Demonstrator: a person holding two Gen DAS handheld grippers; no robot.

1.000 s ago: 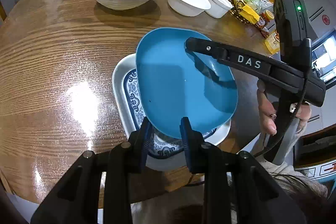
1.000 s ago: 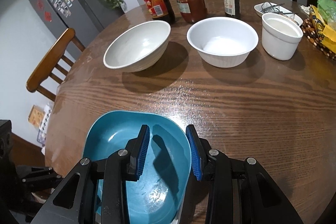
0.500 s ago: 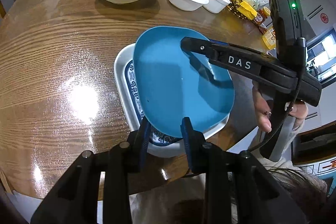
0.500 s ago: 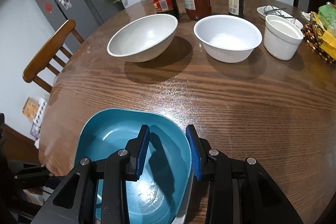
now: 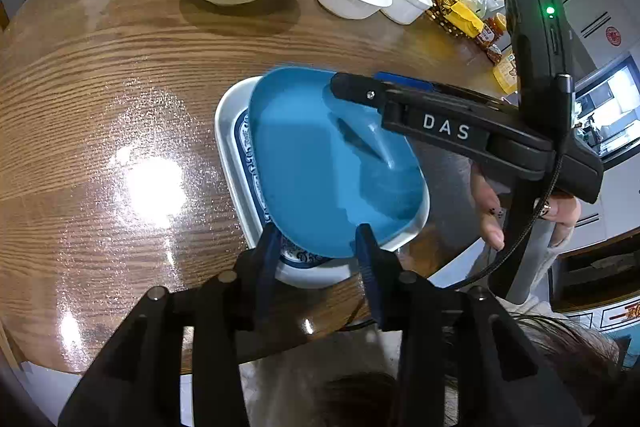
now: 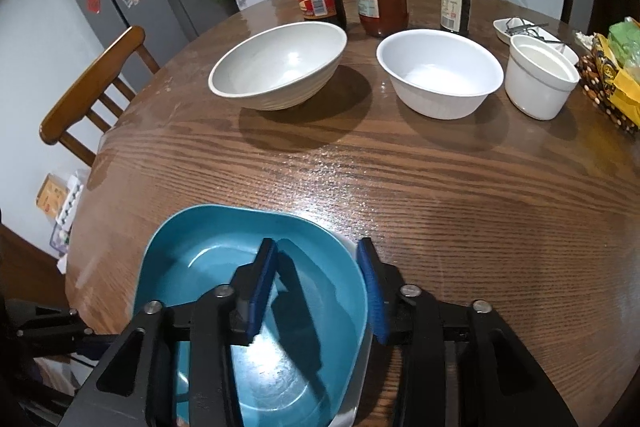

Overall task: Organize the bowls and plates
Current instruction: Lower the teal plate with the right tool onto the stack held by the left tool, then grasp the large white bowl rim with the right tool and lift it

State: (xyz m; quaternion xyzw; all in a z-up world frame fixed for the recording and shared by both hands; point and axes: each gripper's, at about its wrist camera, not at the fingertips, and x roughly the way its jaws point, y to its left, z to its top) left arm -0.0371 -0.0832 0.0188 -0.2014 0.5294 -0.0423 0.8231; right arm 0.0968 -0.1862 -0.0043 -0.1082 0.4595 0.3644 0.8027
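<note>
Blue dish (image 5: 320, 163) sat nested on the patterned white tray (image 5: 232, 147) at the worktop's (image 6: 440, 195) near edge, long axis running away from the open left hand-held gripper (image 5: 316, 247), while the open right hand-held gripper (image 6: 316, 279) straddled its right rim.

Left claw (image 5: 318, 247): jaws parted, blue pads (image 5: 269, 251) either side of gap, nothing between them, pointing forward and down.
Right claw (image 6: 318, 279): jaws parted, nothing gripped, blue pads (image 6: 262, 291) facing each other; in left wrist view, body reaches in from right, lettered "DAS".
Right hand (image 5: 520, 205): wrapped round grey handle, fingers curled, dark-patterned nails.
</note>
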